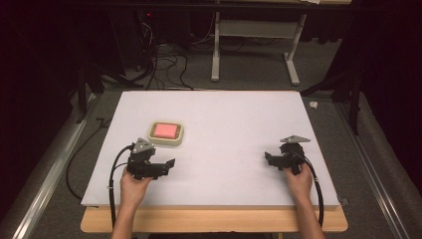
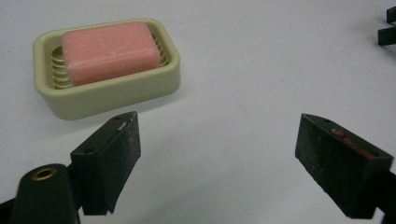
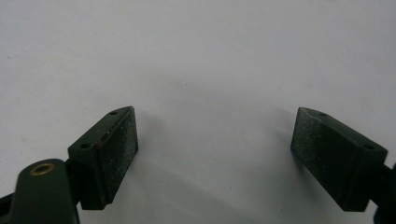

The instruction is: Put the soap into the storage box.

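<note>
A pink bar of soap (image 1: 165,130) (image 2: 108,51) lies in a pale green ridged soap dish (image 1: 164,144) (image 2: 112,95) on the left half of the white table top (image 1: 224,114). My left gripper (image 1: 168,165) (image 2: 218,119) is just in front of the dish and a little to its right, low over the surface. Its jaws stand apart with nothing between them. My right gripper (image 1: 268,158) (image 3: 214,111) rests over bare white surface on the right side, jaws apart and empty. The tips of its jaws also show far off in the left gripper view as the right gripper (image 2: 387,28).
The white board sits on a wooden table (image 1: 214,219) whose edge shows at the front. Black cables (image 1: 74,164) trail off the left side. Behind the table stand a grey desk frame (image 1: 215,50) and tangled cables on the floor.
</note>
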Action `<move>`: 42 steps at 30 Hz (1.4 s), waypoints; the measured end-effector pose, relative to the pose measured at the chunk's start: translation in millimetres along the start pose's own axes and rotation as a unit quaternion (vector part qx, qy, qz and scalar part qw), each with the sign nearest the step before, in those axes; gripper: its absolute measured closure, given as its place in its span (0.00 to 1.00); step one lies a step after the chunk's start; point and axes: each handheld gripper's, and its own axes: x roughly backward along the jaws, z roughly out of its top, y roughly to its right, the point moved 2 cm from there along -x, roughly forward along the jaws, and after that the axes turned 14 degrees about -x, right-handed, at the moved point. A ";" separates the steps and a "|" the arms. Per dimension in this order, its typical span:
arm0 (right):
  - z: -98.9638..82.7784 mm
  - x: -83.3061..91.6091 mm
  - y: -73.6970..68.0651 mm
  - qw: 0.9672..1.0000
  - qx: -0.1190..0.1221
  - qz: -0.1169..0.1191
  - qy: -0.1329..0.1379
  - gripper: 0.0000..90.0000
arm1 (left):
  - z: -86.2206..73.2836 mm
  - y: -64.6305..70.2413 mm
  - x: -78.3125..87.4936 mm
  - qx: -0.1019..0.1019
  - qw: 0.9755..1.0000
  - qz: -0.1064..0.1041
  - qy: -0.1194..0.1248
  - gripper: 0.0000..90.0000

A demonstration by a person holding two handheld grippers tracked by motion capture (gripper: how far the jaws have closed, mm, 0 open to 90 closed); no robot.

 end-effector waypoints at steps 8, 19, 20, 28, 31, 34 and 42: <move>0.0 0.0 0.0 1.000 0.000 0.000 0.000 0.17 | 0.1 5.5 -5.7 -0.002 1.000 -0.007 0.001 0.17; 0.0 0.0 0.0 1.000 0.000 0.000 0.000 0.17 | -2.5 12.6 -17.9 -0.011 1.000 -0.018 -0.008 0.17; 0.0 0.0 0.0 1.000 0.000 0.000 0.000 0.17 | -2.7 12.9 -18.7 -0.013 1.000 -0.018 -0.010 0.17; 0.0 0.0 0.0 1.000 0.000 0.000 0.000 0.17 | -6.0 16.3 -29.2 -0.015 1.000 -0.019 -0.019 0.17; 0.0 0.0 0.0 1.000 0.000 0.000 0.000 0.17 | -5.4 18.5 -32.5 -0.016 1.000 -0.018 -0.019 0.17; 0.0 0.0 0.1 1.000 0.001 0.000 0.000 0.17 | -5.1 19.2 -35.2 -0.021 0.999 -0.017 -0.022 0.17; 0.0 0.0 0.0 1.000 0.000 0.000 0.000 0.17 | -6.2 21.7 -46.8 -0.031 0.999 -0.011 -0.035 0.17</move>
